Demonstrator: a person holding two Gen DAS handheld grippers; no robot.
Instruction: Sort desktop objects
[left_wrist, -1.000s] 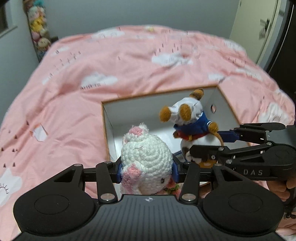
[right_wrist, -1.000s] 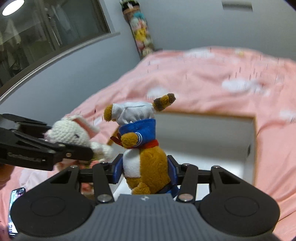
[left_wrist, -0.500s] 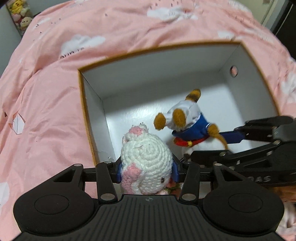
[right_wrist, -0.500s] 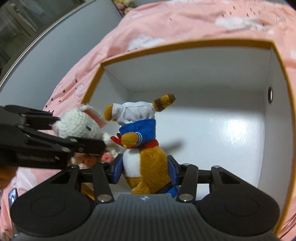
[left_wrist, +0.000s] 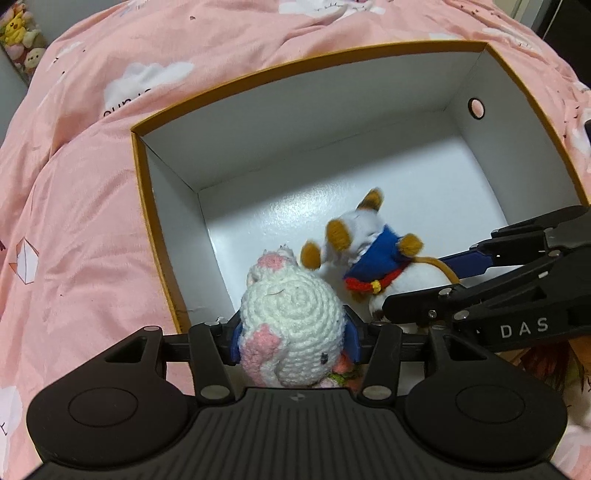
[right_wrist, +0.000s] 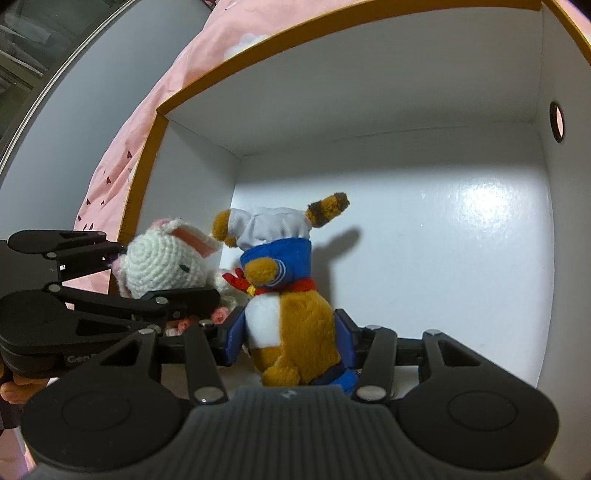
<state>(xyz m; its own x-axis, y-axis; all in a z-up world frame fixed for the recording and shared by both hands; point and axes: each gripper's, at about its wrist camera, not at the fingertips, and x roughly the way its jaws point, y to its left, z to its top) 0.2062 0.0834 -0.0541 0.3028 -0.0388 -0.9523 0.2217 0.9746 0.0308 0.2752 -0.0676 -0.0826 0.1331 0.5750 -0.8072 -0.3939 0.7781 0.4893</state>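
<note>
Pink cloud-print bedspread (left_wrist: 92, 192), white-lined box (left_wrist: 332, 122); left gripper (left_wrist: 291, 338) fingers pinch crochet bunny (left_wrist: 291, 321), right gripper (right_wrist: 291, 339) fingers pinch plush fox (right_wrist: 291, 317).

We look down from the left wrist into the box (left_wrist: 155, 229); our right wrist sits low and close inside it, and both views share its white floor.

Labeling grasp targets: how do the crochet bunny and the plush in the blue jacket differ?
The crochet bunny is white and pink knitted yarn; the fox plush is brown and white fur with a white hat and blue jacket. The bunny is rounder, the fox taller. Left gripper clamps the bunny, right gripper the fox. Both hang inside the white box.
</note>
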